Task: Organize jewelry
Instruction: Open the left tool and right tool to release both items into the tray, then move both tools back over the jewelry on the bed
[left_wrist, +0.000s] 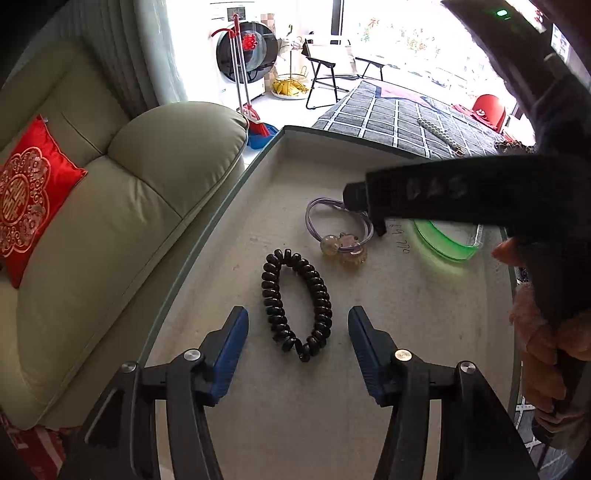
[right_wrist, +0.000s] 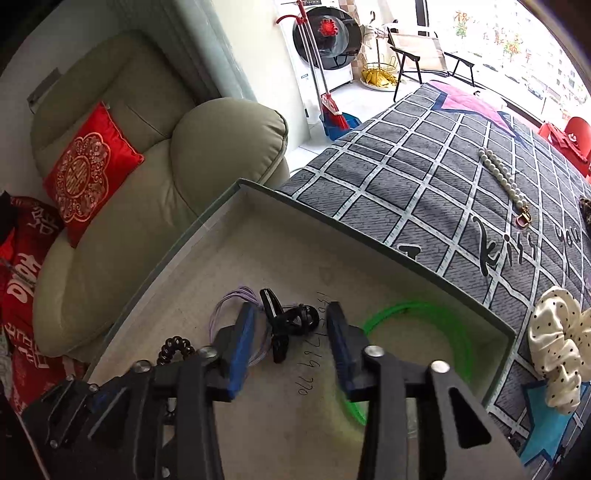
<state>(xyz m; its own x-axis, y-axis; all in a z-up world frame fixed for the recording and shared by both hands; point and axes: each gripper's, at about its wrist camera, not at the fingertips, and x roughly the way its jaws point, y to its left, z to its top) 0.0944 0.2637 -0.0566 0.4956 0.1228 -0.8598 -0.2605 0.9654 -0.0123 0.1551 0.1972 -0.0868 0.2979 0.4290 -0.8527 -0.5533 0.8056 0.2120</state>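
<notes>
My left gripper (left_wrist: 298, 334) hangs over the shallow box (left_wrist: 229, 192) with its blue pads spread wide. Between the two pads, touching neither, lies the black spiral hair tie (left_wrist: 295, 304), flat on the box floor. Just beyond it, ahead of the fingertips, I see the purple hair band (left_wrist: 338, 227) with its pale translucent charms. Farther ahead and to the right of the claw sits the green bangle (left_wrist: 447, 242), partly hidden under my right gripper (left_wrist: 364, 206), which crosses the left wrist view from the right edge.

From the right wrist view, the right gripper (right_wrist: 291, 334) is also spread apart, pinching nothing. A black hair clip (right_wrist: 290, 323) lies on the box floor in the gap between its pads (whether a pad grazes it, I cannot tell). The purple hair band (right_wrist: 231, 306) shows just left of the left pad, and the green bangle (right_wrist: 417, 314) curves away right of the right pad. The black spiral hair tie (right_wrist: 176, 349) peeks out behind the left linkage.

Outside the box (right_wrist: 406, 254), well ahead and to the right on the checked blanket (right_wrist: 417, 162), a pearl necklace (right_wrist: 504, 181) lies stretched out, and a polka-dot scrunchie (right_wrist: 557, 343) rests beside the box's right wall.
</notes>
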